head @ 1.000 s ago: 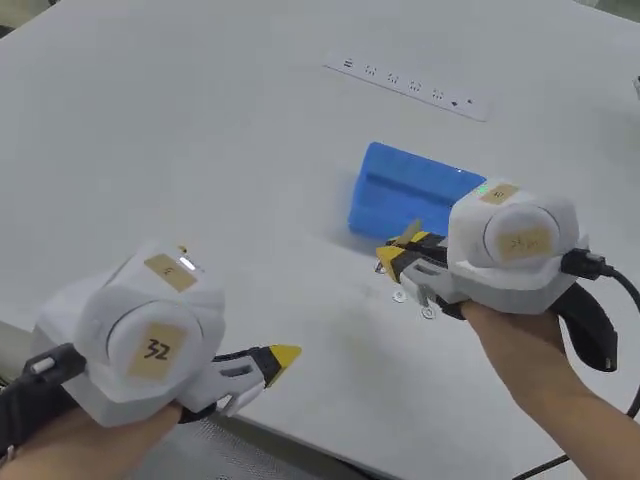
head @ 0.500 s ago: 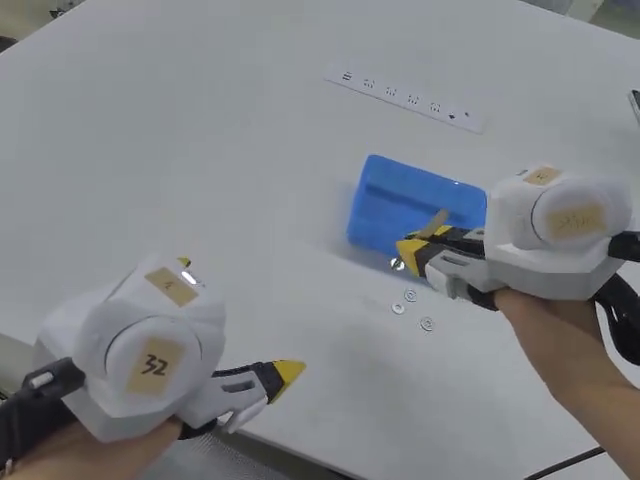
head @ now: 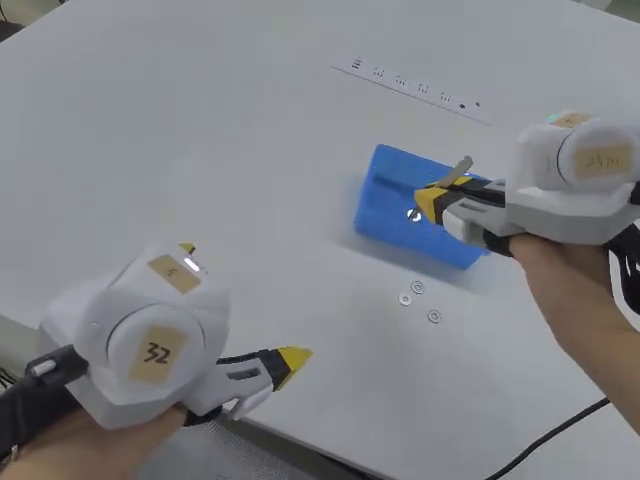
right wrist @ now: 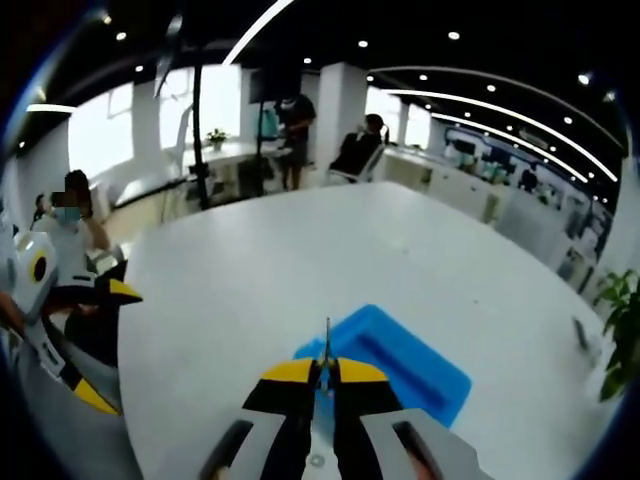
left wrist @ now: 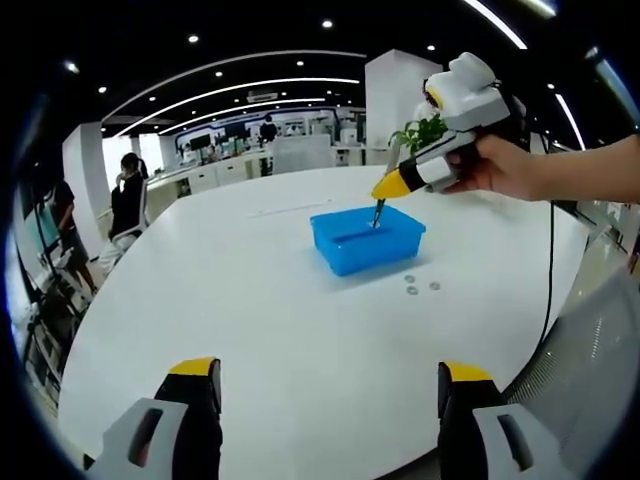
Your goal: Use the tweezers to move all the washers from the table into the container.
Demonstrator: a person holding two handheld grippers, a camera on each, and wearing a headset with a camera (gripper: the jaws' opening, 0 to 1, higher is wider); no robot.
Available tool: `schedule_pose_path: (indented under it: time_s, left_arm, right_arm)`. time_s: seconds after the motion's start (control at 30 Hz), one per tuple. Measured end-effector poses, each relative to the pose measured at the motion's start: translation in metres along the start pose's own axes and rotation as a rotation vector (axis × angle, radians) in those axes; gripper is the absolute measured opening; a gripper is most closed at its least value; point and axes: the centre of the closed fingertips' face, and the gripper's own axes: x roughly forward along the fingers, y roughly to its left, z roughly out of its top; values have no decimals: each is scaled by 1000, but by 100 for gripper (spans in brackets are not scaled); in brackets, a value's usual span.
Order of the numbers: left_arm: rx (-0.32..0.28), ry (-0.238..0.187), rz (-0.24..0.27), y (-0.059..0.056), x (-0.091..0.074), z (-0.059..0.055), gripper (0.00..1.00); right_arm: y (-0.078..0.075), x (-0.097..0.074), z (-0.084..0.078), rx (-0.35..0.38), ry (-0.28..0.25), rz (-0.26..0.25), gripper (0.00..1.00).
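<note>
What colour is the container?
The container is blue; the head view shows it best.

Open-plan office: desk rows (left wrist: 205, 172), ceiling light strips (left wrist: 250, 84).

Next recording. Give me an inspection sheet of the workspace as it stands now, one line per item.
Surface: white table.
Job's things: blue container; three washers on the table beside it; tweezers with their tip over the container.
Clutter: power strip beyond the container.
Grippers: left gripper open and holding nothing; right gripper shut on the tweezers.
Cables: black cable hanging from the right gripper.
Surroundings: open office with people and a plant.
</note>
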Motion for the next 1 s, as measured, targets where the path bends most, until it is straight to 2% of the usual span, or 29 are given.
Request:
schedule_pose_path:
  time_s: [0.07,0.2,0.37,0.5,0.6,0.7,0.77,0.8,0.83,0.93,1.0]
  left_arm:
    - [0,-1,-1,0,0,0,91]
    - [-3,7,-12,-2,1,-1,91]
    - [-3,8,-9,-2,1,-1,90]
    - [0,-5,7,1,0,1,92]
    - [5,1,11,2,0,0,93]
    - [0,9,12,2,1,-1,93]
    - [-6,7,14,3,0,-1,93]
    - [-7,6,15,3,0,-1,93]
    - [-6,9,13,3,0,-1,93]
    - [2,14,9,2,1,-2,92]
    - [2,13,9,1,1,-2,92]
  right_arm:
    - [-8,9,1,8,-4,-7,2]
    - [-21,21,0,78,-19,-23,2]
    - [-28,35,-12,111,9,-23,2]
    - [-32,51,-27,110,51,-26,3]
    - [-31,56,-38,131,75,-19,3]
    - [-34,62,-48,102,105,-29,3]
    - [-33,61,-57,114,117,-19,2]
    - [-33,60,-52,145,91,-19,3]
    - [-33,61,-52,157,100,-16,3]
    - [-34,62,-49,149,85,-13,3]
    - [-34,64,-48,168,79,-2,3]
